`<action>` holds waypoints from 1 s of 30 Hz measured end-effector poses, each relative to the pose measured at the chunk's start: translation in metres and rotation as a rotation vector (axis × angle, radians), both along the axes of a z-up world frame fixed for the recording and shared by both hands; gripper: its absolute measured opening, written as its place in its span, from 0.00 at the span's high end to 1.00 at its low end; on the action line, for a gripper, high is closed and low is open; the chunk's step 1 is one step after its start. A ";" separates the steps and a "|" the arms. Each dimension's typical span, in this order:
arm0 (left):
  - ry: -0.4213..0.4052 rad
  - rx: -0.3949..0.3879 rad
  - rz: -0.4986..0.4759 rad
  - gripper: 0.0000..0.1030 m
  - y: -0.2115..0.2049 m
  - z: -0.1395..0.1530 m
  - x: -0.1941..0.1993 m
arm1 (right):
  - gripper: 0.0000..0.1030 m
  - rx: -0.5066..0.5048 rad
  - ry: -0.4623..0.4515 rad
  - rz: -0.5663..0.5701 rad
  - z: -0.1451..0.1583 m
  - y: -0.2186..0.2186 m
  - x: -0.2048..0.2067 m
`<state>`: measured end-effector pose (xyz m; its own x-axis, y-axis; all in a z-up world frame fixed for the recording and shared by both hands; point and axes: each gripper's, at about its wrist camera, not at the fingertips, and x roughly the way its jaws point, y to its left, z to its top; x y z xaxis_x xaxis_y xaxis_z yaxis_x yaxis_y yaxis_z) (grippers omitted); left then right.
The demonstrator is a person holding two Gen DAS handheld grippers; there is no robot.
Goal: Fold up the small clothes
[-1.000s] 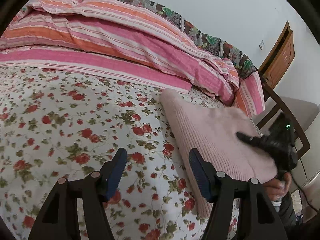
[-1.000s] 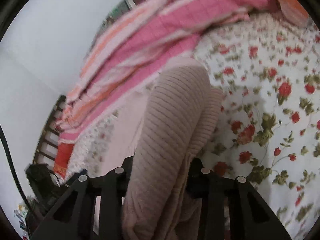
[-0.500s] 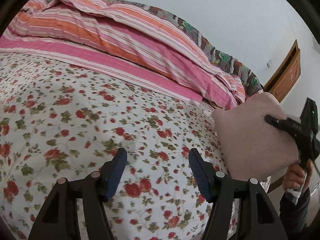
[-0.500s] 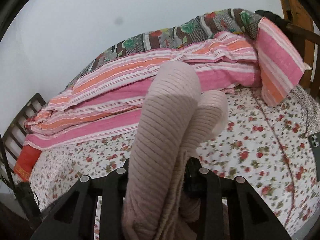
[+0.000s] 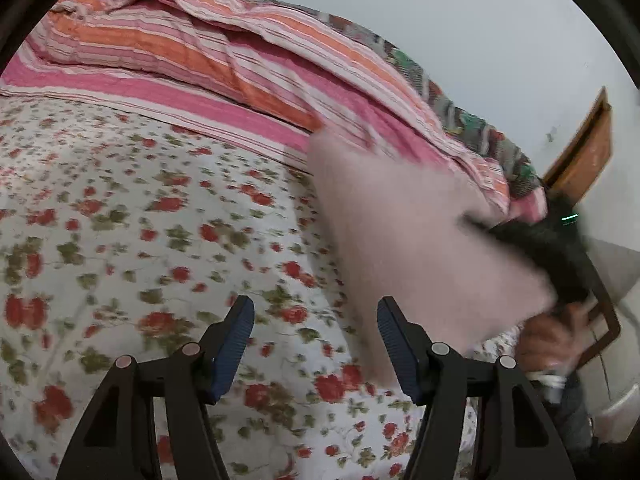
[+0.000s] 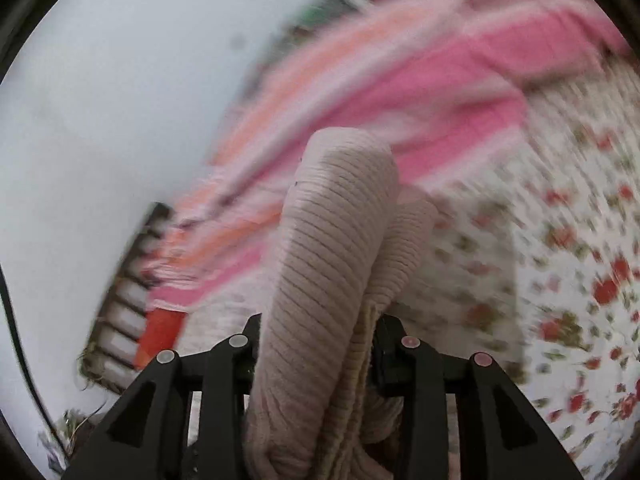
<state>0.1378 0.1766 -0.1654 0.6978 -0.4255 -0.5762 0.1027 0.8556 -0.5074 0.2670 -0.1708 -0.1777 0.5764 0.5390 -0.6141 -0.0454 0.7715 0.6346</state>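
A folded pale pink ribbed sweater [image 6: 332,240] stands up between the fingers of my right gripper [image 6: 316,340]. The pads press its lower end from both sides while the jaws are opening slightly. In the left wrist view the same sweater [image 5: 400,240] is blurred in the air above the right side of the bed, with the black right gripper [image 5: 520,236] on its right edge and a person's hand [image 5: 548,336] below. My left gripper [image 5: 316,320] is open over the floral sheet [image 5: 120,220], with nothing between its blue pads.
A pink and orange striped quilt [image 5: 240,60] is heaped along the far side of the bed against the white wall. A brown wooden panel [image 5: 580,160] stands at the right. Dark bed-frame slats [image 6: 128,280] and an orange-red cloth [image 6: 160,332] lie at the bed's other end.
The right gripper lifted the folded sweater off the bed's right side, then swung it back over the bed. The left gripper slid across the sheet, still open.
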 end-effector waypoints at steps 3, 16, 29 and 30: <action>0.003 0.020 -0.057 0.41 -0.019 -0.005 0.005 | 0.57 0.015 0.107 -0.017 -0.038 -0.034 0.009; 0.022 0.392 -0.175 0.44 -0.118 -0.021 -0.009 | 0.47 -0.358 -0.192 0.041 0.027 -0.044 -0.092; 0.028 0.189 -0.086 0.87 -0.080 -0.018 -0.006 | 0.60 -0.209 -0.239 0.124 0.034 -0.024 -0.111; 0.026 0.171 -0.085 0.87 -0.078 -0.019 -0.008 | 0.60 -0.206 -0.241 0.130 0.035 -0.023 -0.113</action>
<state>0.1296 0.0987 -0.1849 0.6475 -0.3769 -0.6623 0.1674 0.9183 -0.3588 0.1543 -0.1943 -0.1426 0.6528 0.4963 -0.5723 -0.2820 0.8604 0.4246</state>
